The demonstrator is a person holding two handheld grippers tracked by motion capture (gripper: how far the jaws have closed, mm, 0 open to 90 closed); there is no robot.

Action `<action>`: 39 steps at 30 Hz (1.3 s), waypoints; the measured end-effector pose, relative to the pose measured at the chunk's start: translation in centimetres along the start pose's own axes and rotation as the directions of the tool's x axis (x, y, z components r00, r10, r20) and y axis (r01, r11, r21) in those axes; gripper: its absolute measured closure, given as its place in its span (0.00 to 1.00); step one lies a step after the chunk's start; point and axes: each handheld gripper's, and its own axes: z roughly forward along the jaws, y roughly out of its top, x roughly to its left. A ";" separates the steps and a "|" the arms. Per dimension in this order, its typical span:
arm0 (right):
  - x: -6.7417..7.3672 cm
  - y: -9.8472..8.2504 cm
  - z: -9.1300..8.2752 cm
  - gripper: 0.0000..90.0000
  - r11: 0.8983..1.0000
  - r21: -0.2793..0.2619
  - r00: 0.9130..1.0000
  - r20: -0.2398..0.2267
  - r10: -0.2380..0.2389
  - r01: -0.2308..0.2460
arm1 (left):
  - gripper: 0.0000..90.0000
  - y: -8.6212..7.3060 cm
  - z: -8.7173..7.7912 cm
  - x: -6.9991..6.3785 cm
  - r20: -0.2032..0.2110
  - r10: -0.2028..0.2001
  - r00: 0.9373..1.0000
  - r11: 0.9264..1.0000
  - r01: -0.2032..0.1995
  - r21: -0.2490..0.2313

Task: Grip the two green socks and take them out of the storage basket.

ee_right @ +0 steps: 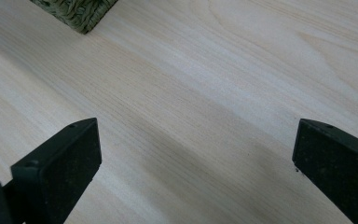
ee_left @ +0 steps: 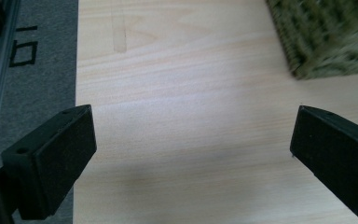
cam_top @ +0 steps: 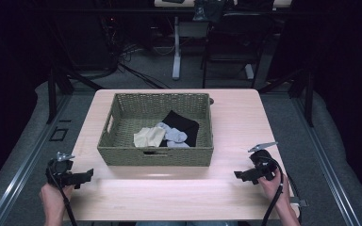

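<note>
A woven green-brown basket [cam_top: 122,155] stands in the middle of the light wooden table [cam_top: 235,122]. Inside it lie a black cloth [cam_top: 184,123], a cream cloth [cam_top: 148,136] and a pale blue-grey cloth [cam_top: 173,135]. My left gripper [cam_top: 82,178] hovers at the table's front left corner, held in a hand, open and empty [ee_left: 193,154]. My right gripper [cam_top: 242,175] is at the front right, also open with nothing between its jaws [ee_right: 196,163]. A corner of the basket [ee_left: 326,37] shows at the upper right of the left gripper view, and another corner [ee_right: 77,11] at the top left of the right gripper view.
Grey carpet and a metal floor rail [cam_top: 23,165] run along the table's left side; another rail [cam_top: 325,160] is on the right. Chair and desk legs [cam_top: 176,56] and cables stand in the dark behind the table.
</note>
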 end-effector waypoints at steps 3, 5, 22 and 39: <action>0.1 0.0 -0.2 0.00 1.000 -0.007 1.000 -0.004 -0.001 0.001 | 0.01 0.7 -1.1 -0.2 0.011 -0.006 1.000 1.000 0.006 -0.021; 0.4 0.0 -0.1 0.00 1.000 -0.002 1.000 0.003 -0.011 0.011 | 0.01 1.2 -1.7 -0.3 0.016 -0.015 1.000 1.000 0.015 -0.010; 0.5 0.0 0.0 0.00 1.000 0.010 1.000 -0.001 -0.009 0.009 | 0.01 7.5 -6.3 -3.1 0.060 0.095 0.994 0.995 -0.092 -0.048; 0.5 -0.2 -0.1 0.00 1.000 0.000 1.000 -0.003 -0.003 0.003 | 0.00 14.0 -6.6 -6.4 0.151 0.219 0.964 0.976 -0.216 -0.038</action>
